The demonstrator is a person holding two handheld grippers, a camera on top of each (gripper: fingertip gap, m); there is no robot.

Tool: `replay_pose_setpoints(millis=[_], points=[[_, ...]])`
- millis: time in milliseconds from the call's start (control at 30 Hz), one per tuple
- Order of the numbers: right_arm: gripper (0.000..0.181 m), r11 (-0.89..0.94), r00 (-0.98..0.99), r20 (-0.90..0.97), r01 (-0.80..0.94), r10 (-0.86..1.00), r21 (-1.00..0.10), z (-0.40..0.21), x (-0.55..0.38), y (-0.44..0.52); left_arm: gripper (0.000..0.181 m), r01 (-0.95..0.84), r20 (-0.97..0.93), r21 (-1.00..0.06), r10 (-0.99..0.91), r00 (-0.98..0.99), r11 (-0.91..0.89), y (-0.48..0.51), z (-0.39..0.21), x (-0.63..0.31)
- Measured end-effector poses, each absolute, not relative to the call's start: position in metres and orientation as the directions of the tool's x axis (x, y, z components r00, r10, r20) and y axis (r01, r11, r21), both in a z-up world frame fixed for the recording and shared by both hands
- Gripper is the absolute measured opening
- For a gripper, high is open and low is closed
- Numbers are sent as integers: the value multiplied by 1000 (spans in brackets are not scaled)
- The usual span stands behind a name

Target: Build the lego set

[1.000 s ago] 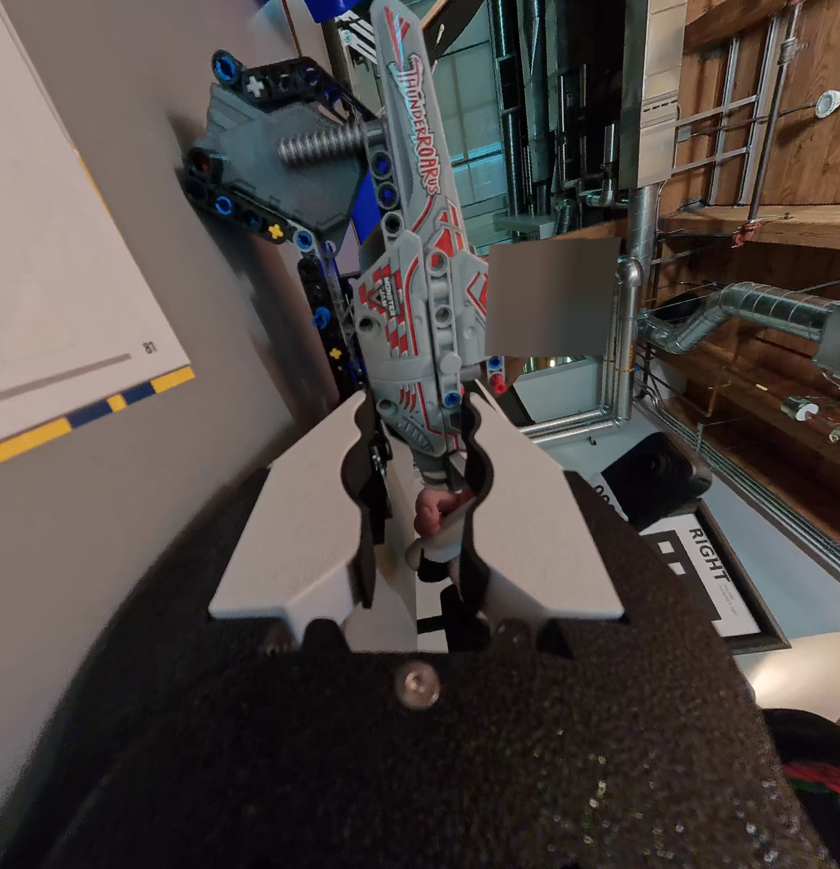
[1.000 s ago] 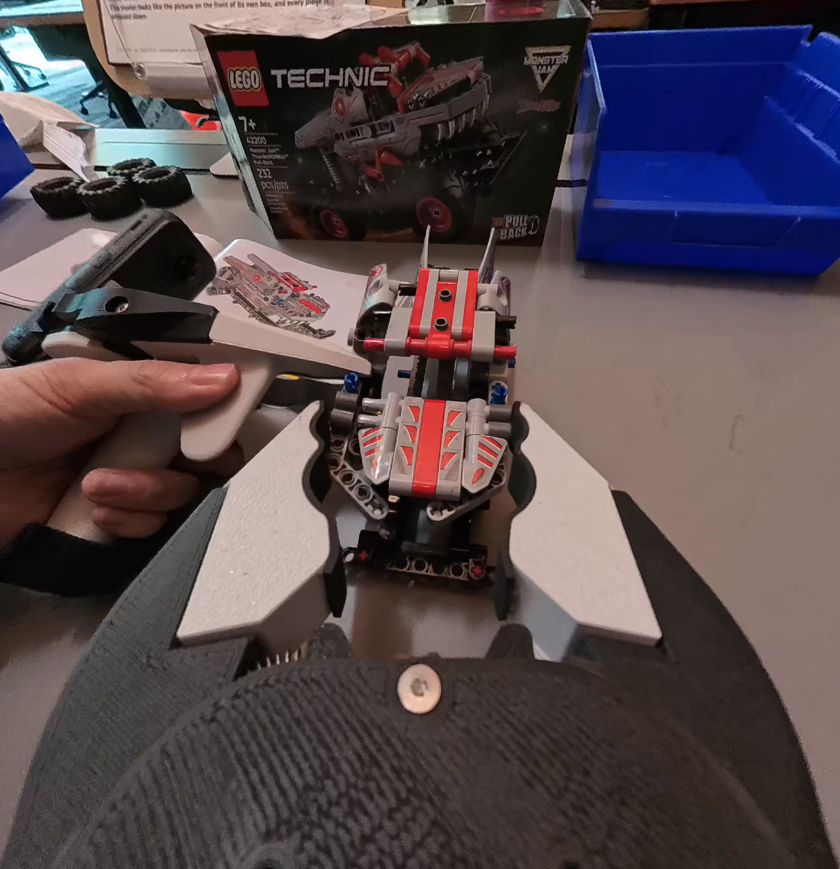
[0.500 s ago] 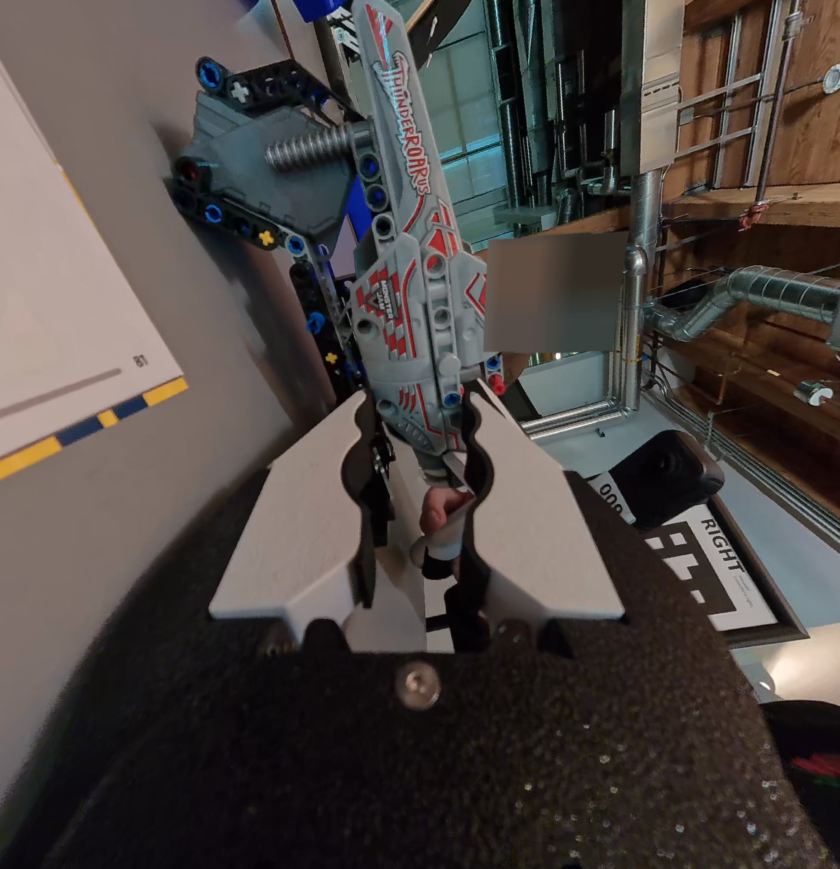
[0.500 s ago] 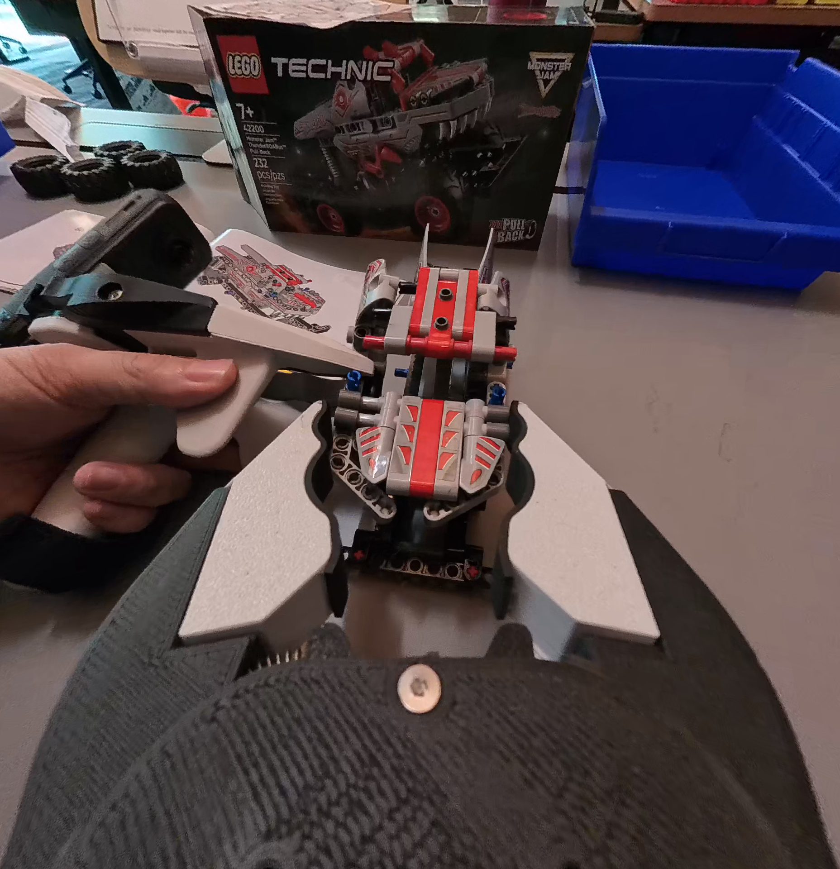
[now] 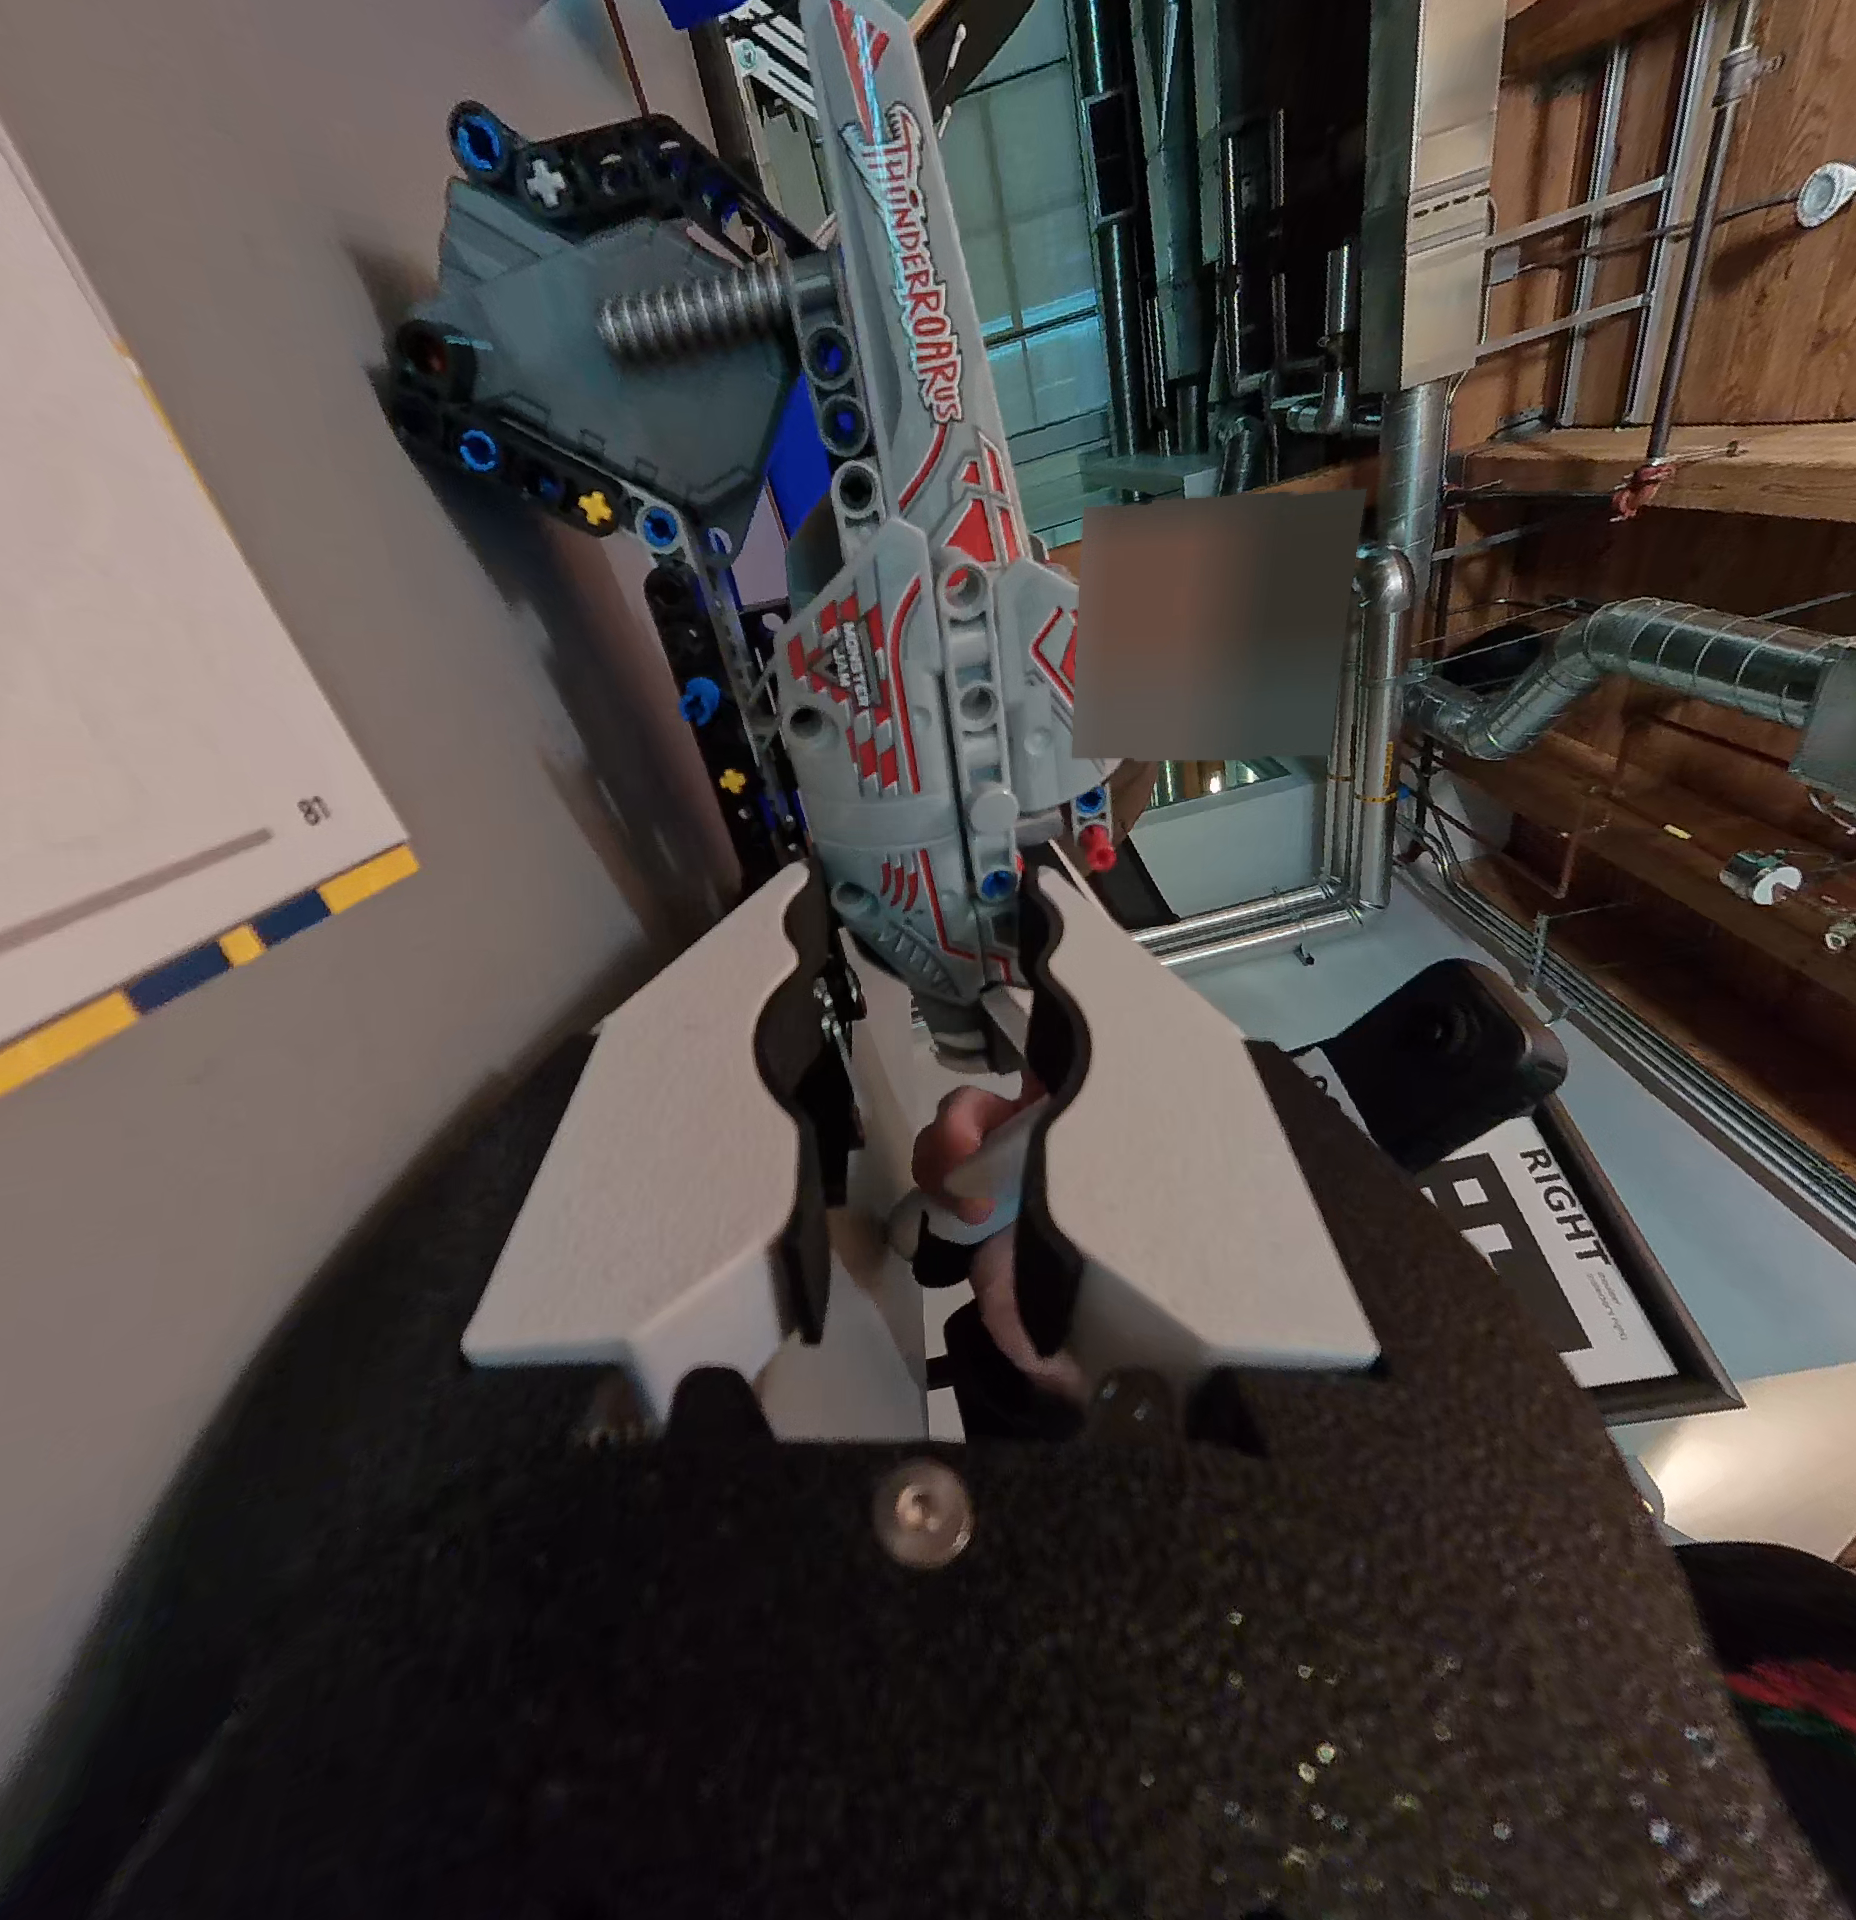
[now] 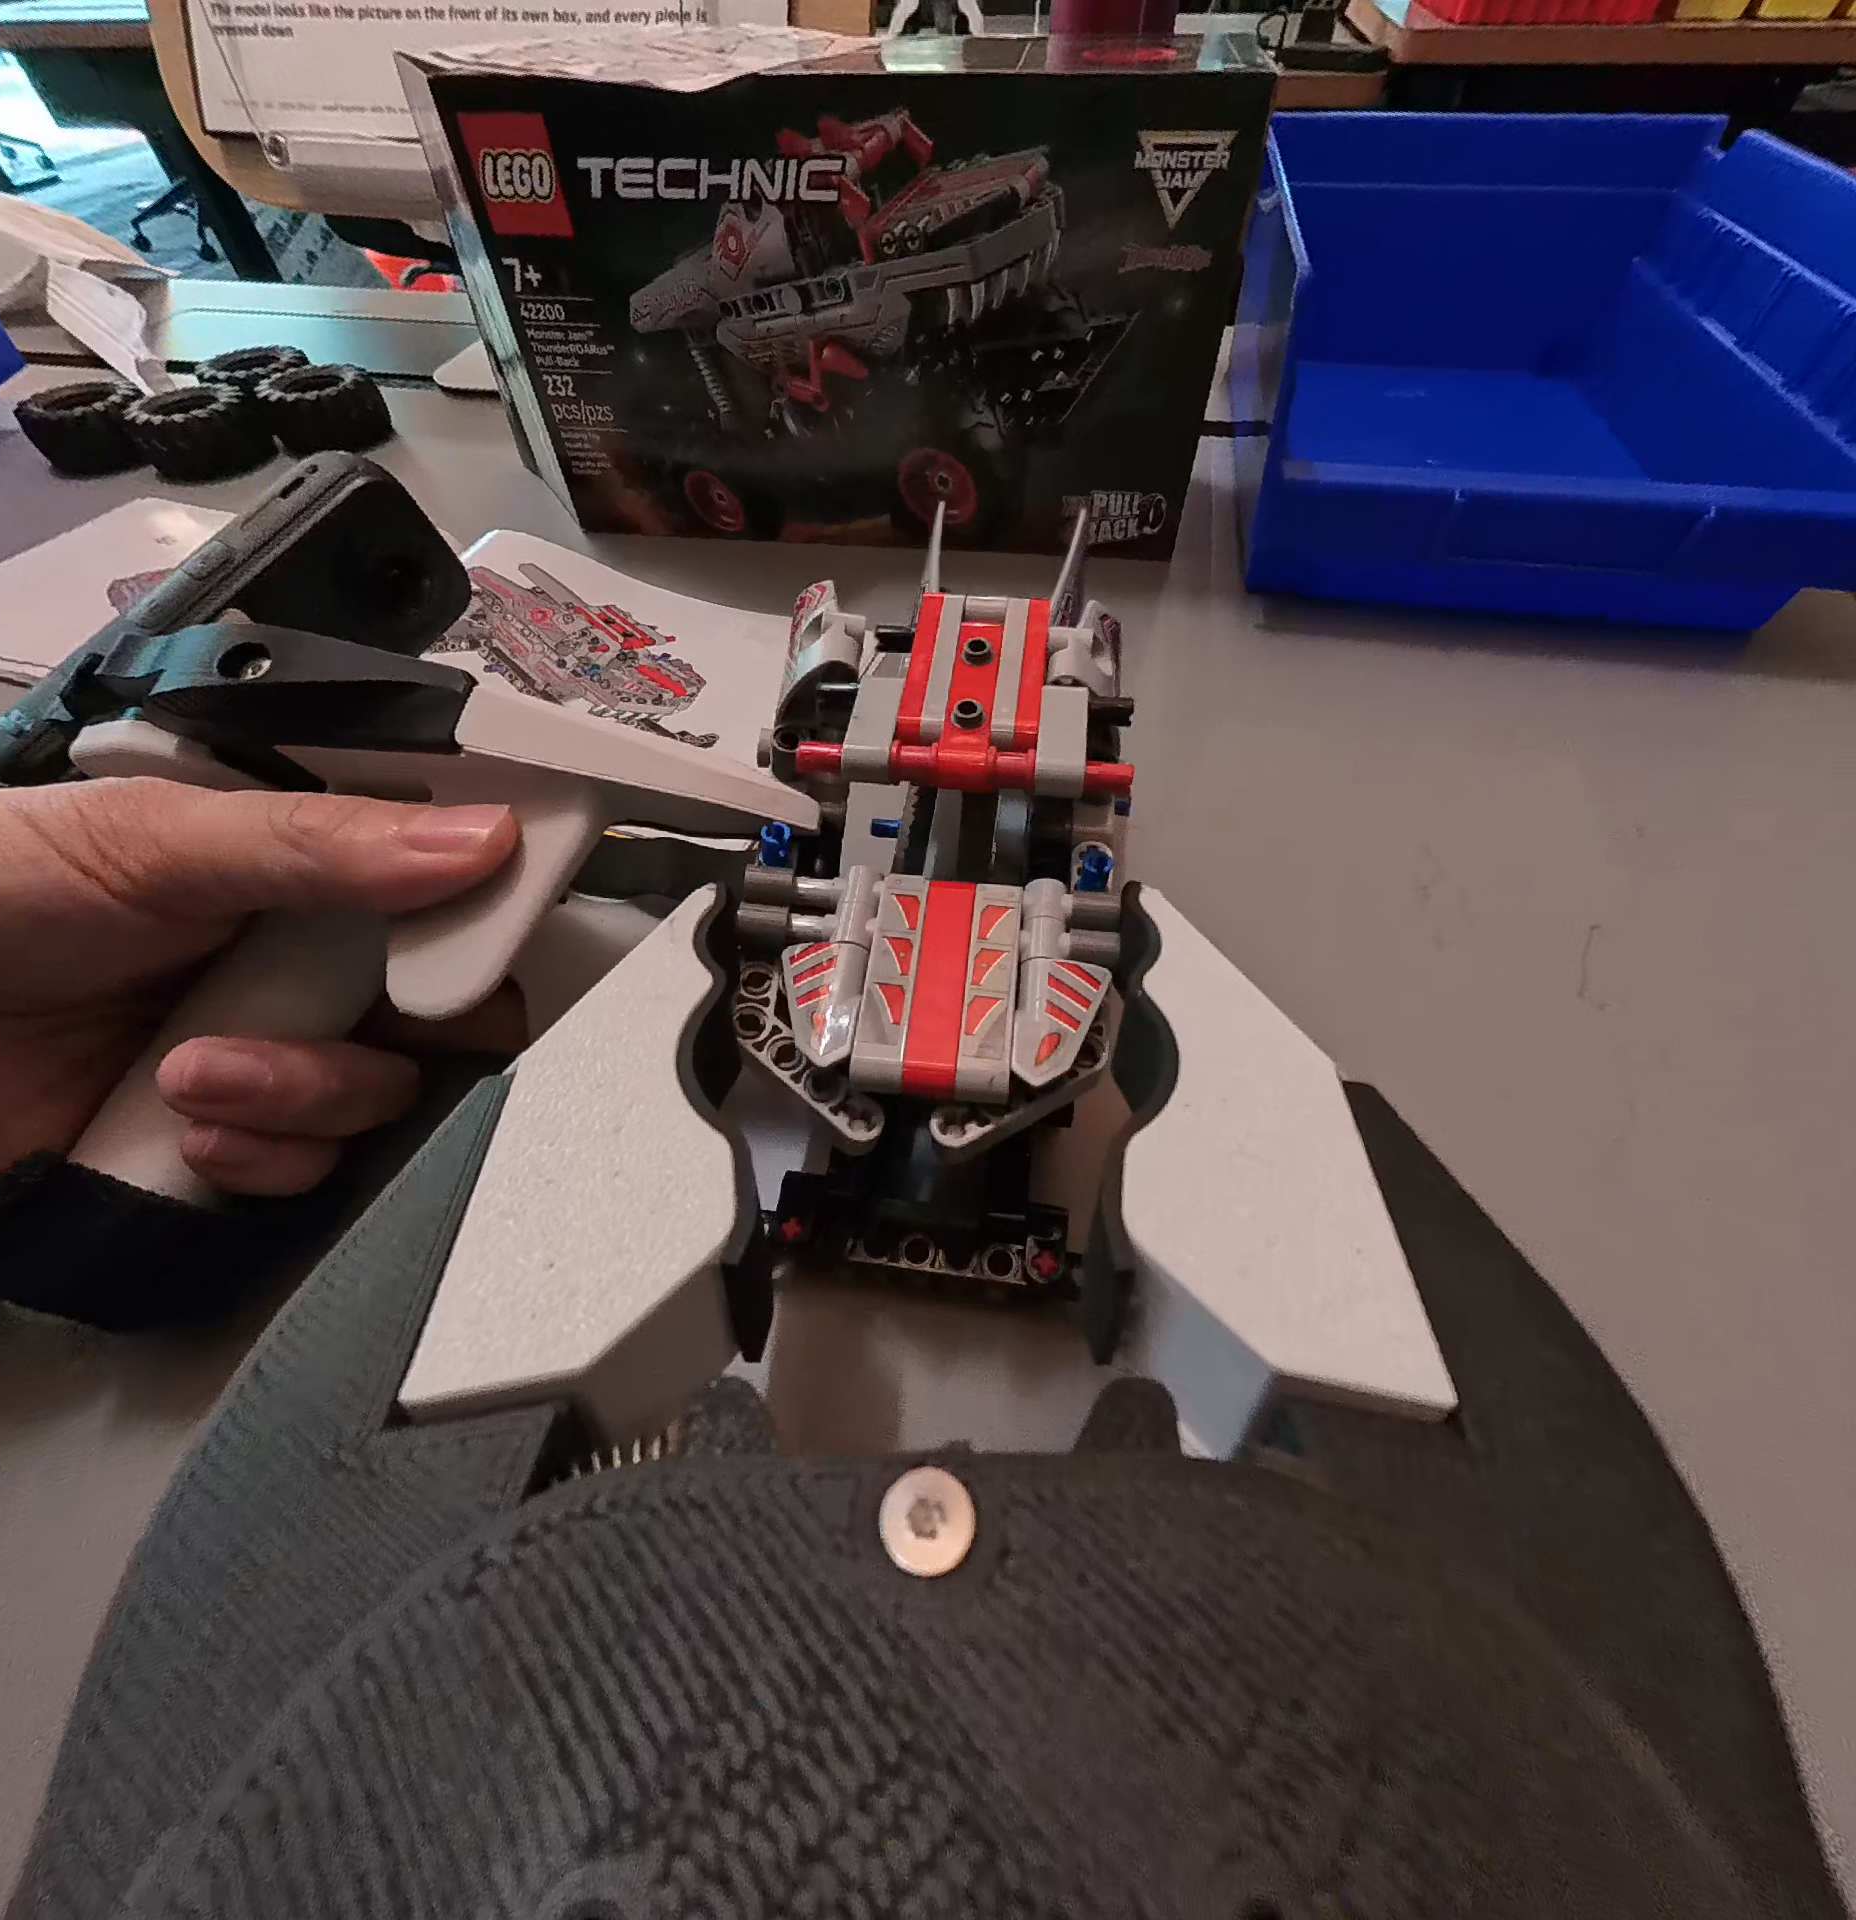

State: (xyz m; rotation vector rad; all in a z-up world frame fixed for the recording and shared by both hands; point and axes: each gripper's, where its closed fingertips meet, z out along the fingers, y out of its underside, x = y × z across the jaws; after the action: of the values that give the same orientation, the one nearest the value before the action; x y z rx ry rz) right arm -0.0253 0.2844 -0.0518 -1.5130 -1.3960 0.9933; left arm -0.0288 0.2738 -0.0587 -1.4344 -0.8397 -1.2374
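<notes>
**Grey-and-red brick truck, doubly held**

We log the grey-and-red plastic brick truck model (image 6: 939, 935) on the grey table (image 6: 1475, 935), before the black printed carton (image 6: 851, 301). Our right gripper (image 6: 929, 914) clamps its front; our left gripper (image 5: 924, 904) grips its side panel.

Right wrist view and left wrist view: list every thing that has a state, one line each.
Lego truck: upright on the table, no wheels fitted.
Right gripper: shut on the truck's sides.
Left gripper: shut on the truck.
Tyres: loose, unmounted.
Blue bin: empty.
Instruction booklet: open.
Set box: standing upright.
</notes>
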Motion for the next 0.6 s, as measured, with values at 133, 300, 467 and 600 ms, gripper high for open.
replay_pose_setpoints(millis=[133,300,467,600], points=[[72,-51,71,-28,341,997,-939,-51,-26,285,34,937,967,-249,-111,228,-244,275,-58,-29],[75,-5,62,23,413,998,-911,-55,-26,287,34,931,966,-255,-113,233,-260,277,-59,-28],[73,-13,32,1,432,1000,-902,-56,-25,289,33,930,970,-238,-119,213,-280,278,-59,-26],[73,5,18,14,440,1000,-898,-57,-25,289,33,911,966,-257,-119,231,-322,277,-60,-25]])
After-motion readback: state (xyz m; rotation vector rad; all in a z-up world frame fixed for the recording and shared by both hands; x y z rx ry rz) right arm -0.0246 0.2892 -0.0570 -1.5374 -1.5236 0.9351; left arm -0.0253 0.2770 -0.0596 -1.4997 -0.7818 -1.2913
